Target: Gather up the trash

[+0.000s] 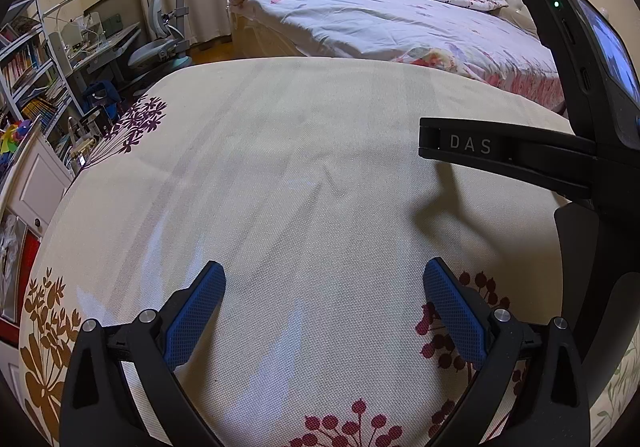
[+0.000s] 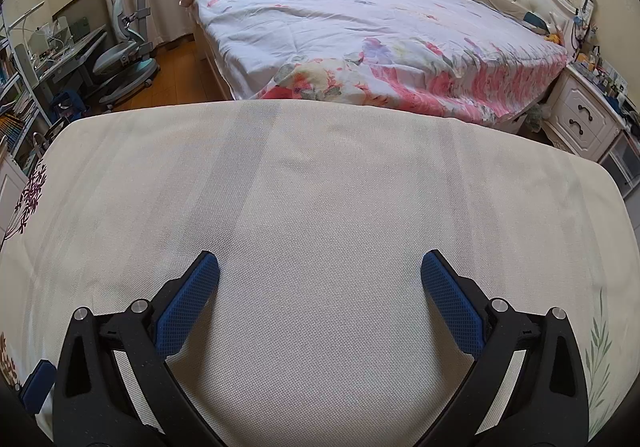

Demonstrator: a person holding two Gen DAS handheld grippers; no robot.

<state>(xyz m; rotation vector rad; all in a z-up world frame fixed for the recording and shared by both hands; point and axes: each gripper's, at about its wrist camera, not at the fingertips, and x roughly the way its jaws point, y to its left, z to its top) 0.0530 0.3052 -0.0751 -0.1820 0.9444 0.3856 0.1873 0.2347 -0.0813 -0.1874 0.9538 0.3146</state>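
Note:
No trash shows in either view. My left gripper [image 1: 324,279] is open and empty, its blue pads [image 1: 196,315] spread wide just above a table covered with a cream flower-print cloth [image 1: 304,151]. My right gripper [image 2: 320,271] is open and empty over the same cloth [image 2: 320,183]. The right gripper's black body [image 1: 500,147], marked DAS, reaches in from the right of the left wrist view, with its camera screen above it. A blue pad of the left gripper [image 2: 38,387] shows at the lower left of the right wrist view.
A bed with a floral duvet [image 2: 372,35] stands beyond the table's far edge. A desk and grey chair [image 2: 124,51] stand at the far left, bookshelves [image 1: 28,75] at the left, and a white nightstand [image 2: 584,119] at the right.

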